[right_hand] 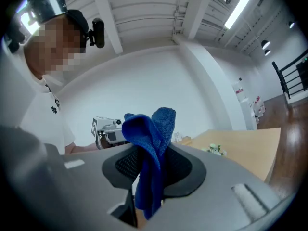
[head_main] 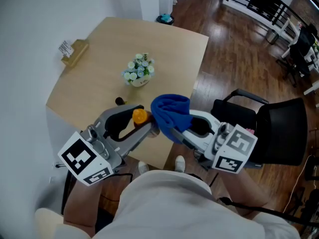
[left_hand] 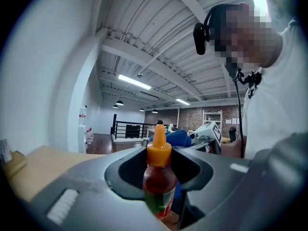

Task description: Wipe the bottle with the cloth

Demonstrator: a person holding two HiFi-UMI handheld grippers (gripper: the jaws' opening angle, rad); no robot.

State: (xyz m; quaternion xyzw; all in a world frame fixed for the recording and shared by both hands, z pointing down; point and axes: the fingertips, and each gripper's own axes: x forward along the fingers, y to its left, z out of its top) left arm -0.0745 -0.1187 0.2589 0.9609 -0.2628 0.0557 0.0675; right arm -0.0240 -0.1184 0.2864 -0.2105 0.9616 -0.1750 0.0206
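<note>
White shirt [head_main: 164,203] fills the bottom of the head view, and just beyond it the 2 grippers meet over the near edge of the counter [head_main: 94,78].

Left gripper [head_main: 148,125] has its fingers [left_hand: 98,179] closed narrow on the bottle [left_hand: 159,179]. In the left gripper view, the bottle stands upright between them, with red contents, a green label low down and an orange nozzle cap rising above the fingers.

Right gripper [head_main: 172,129] has its fingers [right_hand: 190,170] pinched on the cloth [head_main: 171,111]. In the right gripper view, the blue cloth hangs down through the gap and bunches in 2 folds above it.

From the head view, the cloth sits just to the right of the orange cap, pressed close. Whether it actually touches the bottle cannot be told. In the left gripper view, the blue fabric shows directly behind the cap.

Farther back on the counter stands a small pot of flowers [head_main: 138,71], and a wooden block [head_main: 75,53] with a label lies near the far left edge. A small dark thing [head_main: 119,101] lies near the left gripper, too small to identify. A black chair [head_main: 279,131] stands on the wooden floor [head_main: 234,49] to the right.
</note>
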